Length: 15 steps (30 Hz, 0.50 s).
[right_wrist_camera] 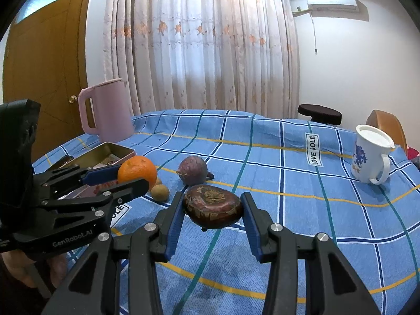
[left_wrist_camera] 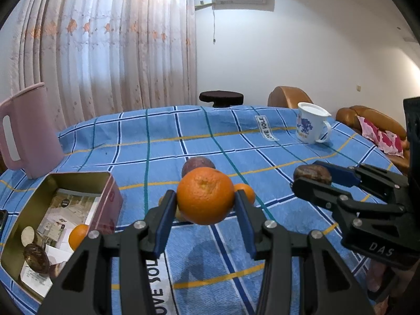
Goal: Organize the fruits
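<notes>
Orange point(left_wrist_camera: 205, 195) clamped in your left gripper point(left_wrist_camera: 207, 210), above the cloth
Your right gripper point(right_wrist_camera: 212, 210) pinched a brown fruit point(right_wrist_camera: 212, 209); the tin point(left_wrist_camera: 39, 197) sat left of your left claw, fruit inside

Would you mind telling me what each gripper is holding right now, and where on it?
The left gripper clamps an orange across its sides. The right gripper clamps a dark brown fruit at its two ends.
</notes>
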{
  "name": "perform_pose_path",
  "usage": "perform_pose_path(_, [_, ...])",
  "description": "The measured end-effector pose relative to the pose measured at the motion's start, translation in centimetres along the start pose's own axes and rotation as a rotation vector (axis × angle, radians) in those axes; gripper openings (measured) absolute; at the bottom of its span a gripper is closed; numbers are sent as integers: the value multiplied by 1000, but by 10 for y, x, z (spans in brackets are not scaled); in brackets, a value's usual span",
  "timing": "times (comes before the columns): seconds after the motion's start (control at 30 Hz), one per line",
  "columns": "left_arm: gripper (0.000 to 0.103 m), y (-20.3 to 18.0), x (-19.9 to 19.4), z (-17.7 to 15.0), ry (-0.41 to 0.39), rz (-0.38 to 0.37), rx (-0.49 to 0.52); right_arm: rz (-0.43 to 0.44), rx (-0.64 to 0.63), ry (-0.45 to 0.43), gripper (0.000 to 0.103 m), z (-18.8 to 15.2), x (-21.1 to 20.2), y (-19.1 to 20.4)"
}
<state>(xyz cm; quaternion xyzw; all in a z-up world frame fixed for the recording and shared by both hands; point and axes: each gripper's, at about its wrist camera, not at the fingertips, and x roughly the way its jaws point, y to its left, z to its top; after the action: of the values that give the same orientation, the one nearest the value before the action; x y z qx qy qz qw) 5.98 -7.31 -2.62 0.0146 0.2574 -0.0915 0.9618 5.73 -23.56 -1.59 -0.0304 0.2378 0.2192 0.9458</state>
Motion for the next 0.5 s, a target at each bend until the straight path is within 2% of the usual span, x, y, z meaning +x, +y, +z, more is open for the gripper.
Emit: perform_pose_path(0.5, [47,-1,-11,0,-59,45,2,8,-2,-27,45,-1,-5,-1])
